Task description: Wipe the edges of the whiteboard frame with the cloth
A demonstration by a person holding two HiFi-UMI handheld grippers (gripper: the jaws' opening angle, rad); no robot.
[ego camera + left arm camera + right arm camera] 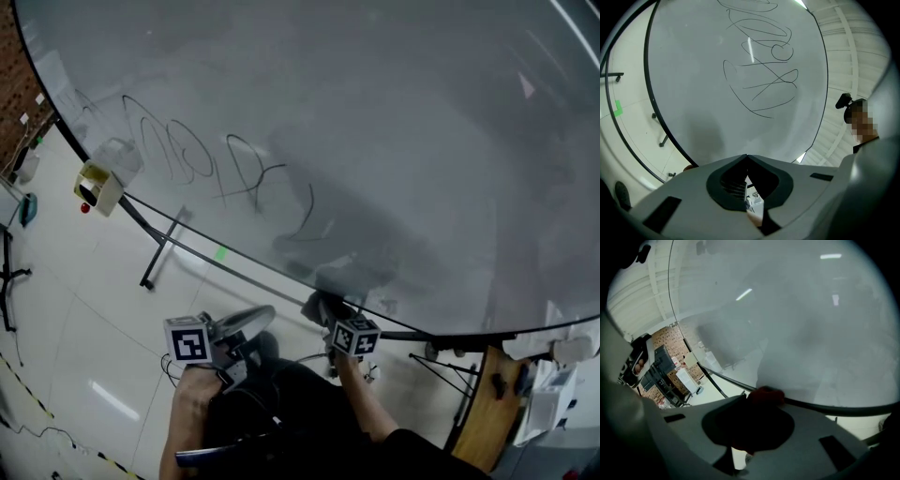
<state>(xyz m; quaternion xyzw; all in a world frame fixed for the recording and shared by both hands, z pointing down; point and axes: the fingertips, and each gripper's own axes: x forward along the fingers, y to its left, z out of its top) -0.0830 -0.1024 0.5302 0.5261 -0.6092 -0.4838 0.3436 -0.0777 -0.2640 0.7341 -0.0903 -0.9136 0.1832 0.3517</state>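
Cloth (pixel 766 395) touches whiteboard frame (pixel 825 407), pinched between fingers (pixel 717 422) of right gripper (pixel 749 401).

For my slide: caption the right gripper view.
Right hand-held gripper holds dark red cloth at whiteboard's black frame.

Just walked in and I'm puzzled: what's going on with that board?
A person stands at a whiteboard with a two-jaw gripper in each hand. The right gripper is clamped on a dark reddish cloth, pressed against the black frame along the board's bottom edge. The left gripper is shut, empty, and held off the board. Pen scribbles mark the surface.
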